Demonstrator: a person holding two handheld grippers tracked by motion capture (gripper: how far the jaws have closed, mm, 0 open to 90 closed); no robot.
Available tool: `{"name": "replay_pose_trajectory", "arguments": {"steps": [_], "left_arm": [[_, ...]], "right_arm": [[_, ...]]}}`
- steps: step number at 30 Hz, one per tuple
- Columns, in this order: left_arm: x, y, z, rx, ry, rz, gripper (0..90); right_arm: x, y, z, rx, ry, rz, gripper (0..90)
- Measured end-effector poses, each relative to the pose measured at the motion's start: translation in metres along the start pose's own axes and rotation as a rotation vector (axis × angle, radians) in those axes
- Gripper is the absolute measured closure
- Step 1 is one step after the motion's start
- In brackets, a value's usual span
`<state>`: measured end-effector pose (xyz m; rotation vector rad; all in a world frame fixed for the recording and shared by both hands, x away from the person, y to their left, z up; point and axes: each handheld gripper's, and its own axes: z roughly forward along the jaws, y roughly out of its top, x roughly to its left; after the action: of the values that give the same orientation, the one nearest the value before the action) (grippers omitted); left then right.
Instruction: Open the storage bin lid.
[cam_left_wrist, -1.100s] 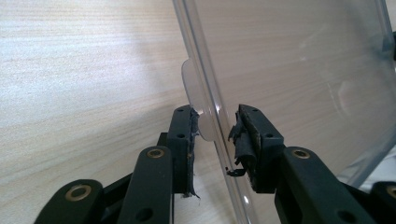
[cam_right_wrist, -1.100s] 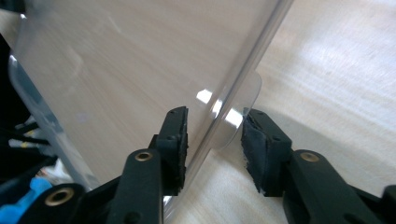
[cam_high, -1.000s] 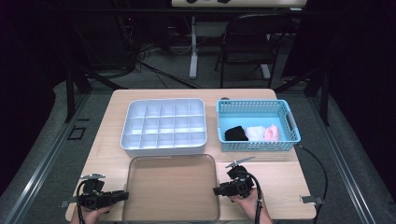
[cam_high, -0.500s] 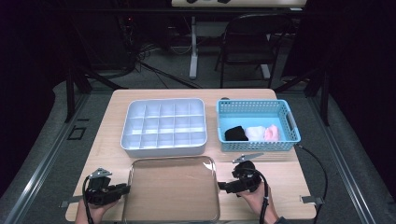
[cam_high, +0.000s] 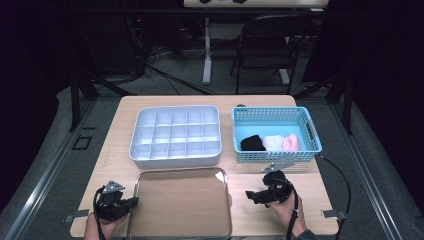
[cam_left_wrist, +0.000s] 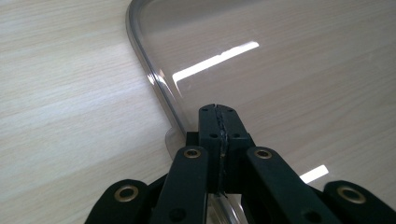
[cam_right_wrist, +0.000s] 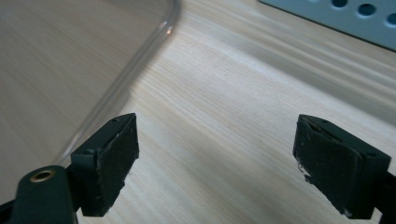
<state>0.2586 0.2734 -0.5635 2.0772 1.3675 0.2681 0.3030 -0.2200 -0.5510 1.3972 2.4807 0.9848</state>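
Observation:
A clear shallow lid lies flat at the table's front, between my two grippers. My left gripper is at its left edge. In the left gripper view its jaws have just closed, and the lid's clear rim runs in between them. My right gripper hovers just right of the lid. Its jaws have just opened, and in the right gripper view they stand wide with bare table between them and the lid's rim to their left.
A white box with many compartments sits behind the lid. To its right, a blue basket holds a black, a white and a pink cloth bundle. The basket's wall is just beyond my right gripper.
My right gripper has let go of the lid's right edge, opened and drawn off to the right. My left gripper has closed on the left rim and barely moved.

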Motion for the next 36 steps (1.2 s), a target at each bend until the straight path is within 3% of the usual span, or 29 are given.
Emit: {"name": "replay_pose_trajectory", "arguments": {"steps": [8, 15, 22, 26, 31, 34, 36], "left_arm": [[0.007, -0.004, -0.004, -0.01, 0.037, -0.009, 89.6], [0.015, -0.008, -0.009, -0.015, 0.06, -0.033, 89.6], [0.023, -0.012, -0.013, -0.016, 0.066, -0.075, 89.6], [0.026, -0.013, -0.016, -0.014, 0.075, -0.077, 89.7], [0.029, -0.014, -0.017, -0.017, 0.056, -0.099, 89.3], [0.028, -0.011, -0.022, -0.034, 0.064, -0.108, 73.2], [0.026, -0.006, -0.029, -0.055, 0.061, -0.115, 68.2]], "right_arm": [[-0.011, -0.004, -0.006, -0.014, -0.021, 0.027, 13.6], [-0.024, -0.008, -0.011, -0.01, -0.068, 0.037, 13.6], [-0.032, -0.01, -0.014, -0.01, -0.084, 0.04, 13.1], [-0.035, -0.01, -0.015, -0.007, -0.085, 0.038, 13.1], [-0.036, -0.011, -0.014, -0.006, -0.082, 0.037, 12.9], [-0.036, -0.01, -0.015, -0.011, -0.082, 0.028, 13.0], [-0.035, -0.01, -0.016, -0.026, -0.082, 0.022, 12.9]]}}
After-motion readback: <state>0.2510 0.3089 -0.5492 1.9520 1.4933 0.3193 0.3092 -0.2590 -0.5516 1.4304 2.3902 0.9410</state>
